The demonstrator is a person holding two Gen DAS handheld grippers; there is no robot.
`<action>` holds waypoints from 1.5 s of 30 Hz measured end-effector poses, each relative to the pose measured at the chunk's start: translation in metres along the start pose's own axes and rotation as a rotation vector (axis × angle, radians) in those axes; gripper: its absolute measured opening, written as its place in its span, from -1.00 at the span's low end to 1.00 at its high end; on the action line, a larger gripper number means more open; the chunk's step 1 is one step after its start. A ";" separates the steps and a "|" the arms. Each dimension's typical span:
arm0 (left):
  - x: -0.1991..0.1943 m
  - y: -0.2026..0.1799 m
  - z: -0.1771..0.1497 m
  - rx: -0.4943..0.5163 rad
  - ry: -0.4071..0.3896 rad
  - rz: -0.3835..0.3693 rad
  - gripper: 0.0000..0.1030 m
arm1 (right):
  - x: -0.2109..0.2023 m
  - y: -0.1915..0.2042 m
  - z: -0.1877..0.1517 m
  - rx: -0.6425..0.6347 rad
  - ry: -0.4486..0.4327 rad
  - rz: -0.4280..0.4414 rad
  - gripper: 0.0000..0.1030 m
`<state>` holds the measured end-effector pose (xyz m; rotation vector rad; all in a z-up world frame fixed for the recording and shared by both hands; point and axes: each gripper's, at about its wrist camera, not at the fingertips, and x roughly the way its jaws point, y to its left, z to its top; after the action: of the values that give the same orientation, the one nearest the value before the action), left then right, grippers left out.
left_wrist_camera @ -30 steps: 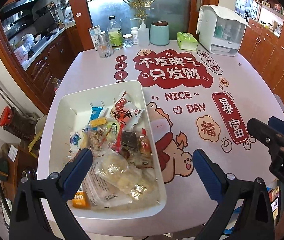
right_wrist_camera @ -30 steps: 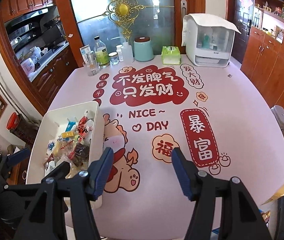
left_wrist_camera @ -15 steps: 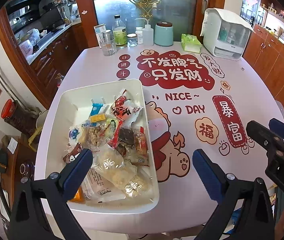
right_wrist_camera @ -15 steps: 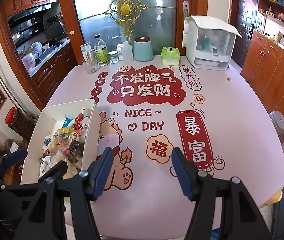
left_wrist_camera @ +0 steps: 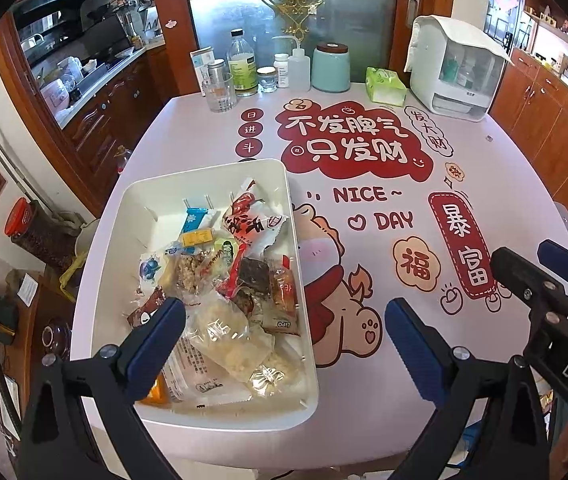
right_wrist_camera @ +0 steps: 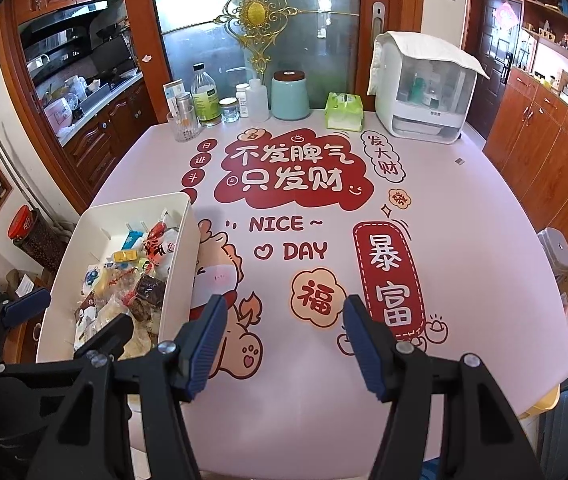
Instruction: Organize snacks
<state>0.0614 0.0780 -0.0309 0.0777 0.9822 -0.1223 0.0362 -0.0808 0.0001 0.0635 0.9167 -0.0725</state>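
Note:
A white bin (left_wrist_camera: pixel 289 216) on the left part of the printed tablecloth (left_wrist_camera: pixel 483 184) holds several wrapped snacks: a red-and-white packet (left_wrist_camera: pixel 250 224), a blue packet (left_wrist_camera: pixel 196 218) and a clear bag of pale pieces (left_wrist_camera: pixel 228 340). My left gripper (left_wrist_camera: pixel 284 340) hangs open above the bin's near right corner, its left finger over the snacks, and holds nothing. My right gripper (right_wrist_camera: pixel 285 340) is open over bare cloth just right of the bin (right_wrist_camera: pixel 188 240), also with nothing in it. The right gripper (left_wrist_camera: pixel 543 276) shows at the right edge of the left wrist view.
Along the table's far edge stand a glass (left_wrist_camera: pixel 220 92), bottles, a teal canister (left_wrist_camera: pixel 330 68), a green tissue pack (left_wrist_camera: pixel 385 86) and a white appliance (left_wrist_camera: pixel 455 72). Wooden cabinets line the right. The table's near edge lies just below both grippers.

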 end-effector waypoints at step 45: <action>0.014 -0.007 0.012 0.033 0.020 -0.002 0.94 | 0.008 -0.009 0.002 -0.005 0.021 0.023 0.18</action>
<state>0.0780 0.0688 -0.0360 0.1086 1.0004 -0.1394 0.0420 -0.0904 -0.0050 0.0701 0.9373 -0.0483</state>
